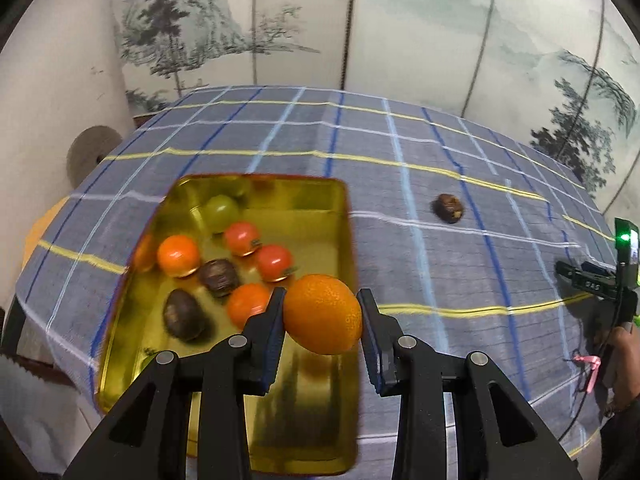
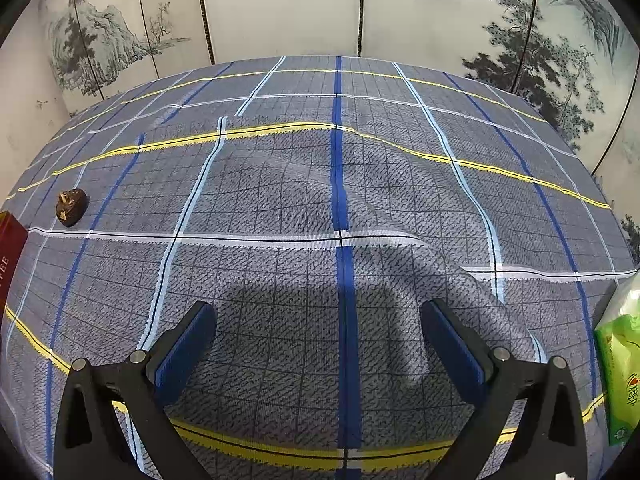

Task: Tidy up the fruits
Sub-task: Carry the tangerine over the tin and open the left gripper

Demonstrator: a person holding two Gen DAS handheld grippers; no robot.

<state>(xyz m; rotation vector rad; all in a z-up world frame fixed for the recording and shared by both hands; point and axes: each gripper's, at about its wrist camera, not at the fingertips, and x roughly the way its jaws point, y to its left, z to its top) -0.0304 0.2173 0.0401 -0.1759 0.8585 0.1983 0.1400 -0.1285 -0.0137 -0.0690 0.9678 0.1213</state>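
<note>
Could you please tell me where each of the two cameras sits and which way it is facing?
Left wrist: on the left gripper, facing down past its fingers, shut on an orange above the gold tin; a hand at right.
Right wrist: on the right gripper, open, facing down onto bare plaid cloth.
Shared: the cloth, the painted screen, the brown fruit.

It looked like a home room: a folding screen (image 2: 280,8) painted with ink landscapes stood behind a surface (image 2: 280,184) draped in plaid cloth.
</note>
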